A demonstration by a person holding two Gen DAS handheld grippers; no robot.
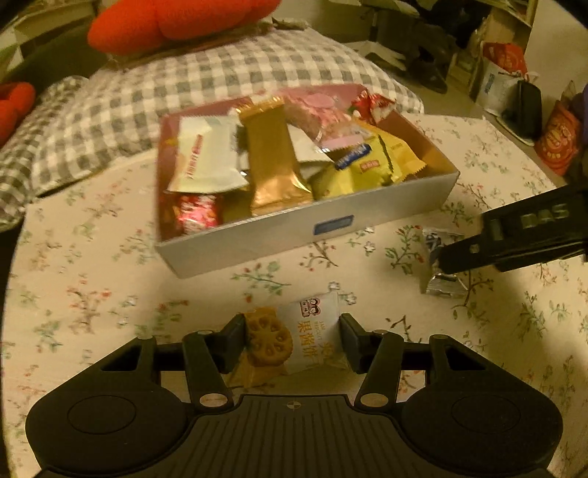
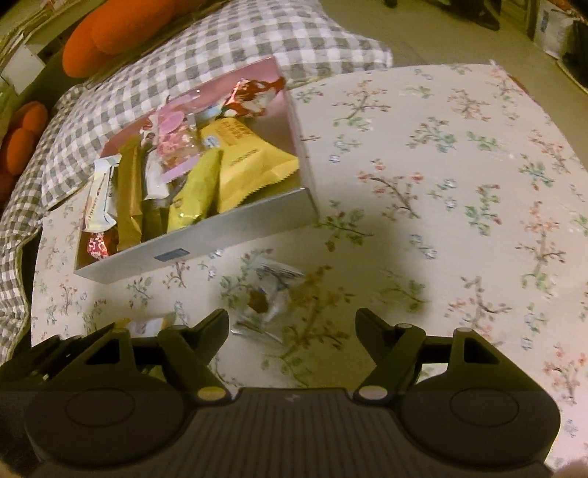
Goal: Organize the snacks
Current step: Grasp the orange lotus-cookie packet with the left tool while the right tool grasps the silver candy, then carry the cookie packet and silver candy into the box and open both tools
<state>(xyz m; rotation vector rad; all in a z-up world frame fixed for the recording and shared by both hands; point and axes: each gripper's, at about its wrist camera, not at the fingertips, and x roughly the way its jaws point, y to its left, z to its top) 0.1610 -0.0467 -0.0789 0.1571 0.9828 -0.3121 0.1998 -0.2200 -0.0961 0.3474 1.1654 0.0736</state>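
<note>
My left gripper (image 1: 292, 331) is shut on a white and yellow biscuit packet (image 1: 305, 338), held just above the floral cloth in front of the box. The shallow grey box (image 1: 279, 235) holds several snack packets: white, gold, yellow, pink and red. A small silver-wrapped snack (image 2: 270, 294) lies on the cloth near the box's front wall (image 2: 220, 231). My right gripper (image 2: 291, 319) stands open just over this snack, with the snack lying ahead of its left finger (image 2: 217, 323). In the left wrist view the right gripper (image 1: 439, 257) reaches in from the right onto the silver snack (image 1: 443, 286).
A grey checked pillow (image 1: 205, 81) lies behind the box, with orange plush cushions (image 1: 165, 22) beyond it. The floral cloth (image 2: 459, 184) stretches to the right of the box. Bags and boxes (image 1: 507, 73) stand on the floor at the far right.
</note>
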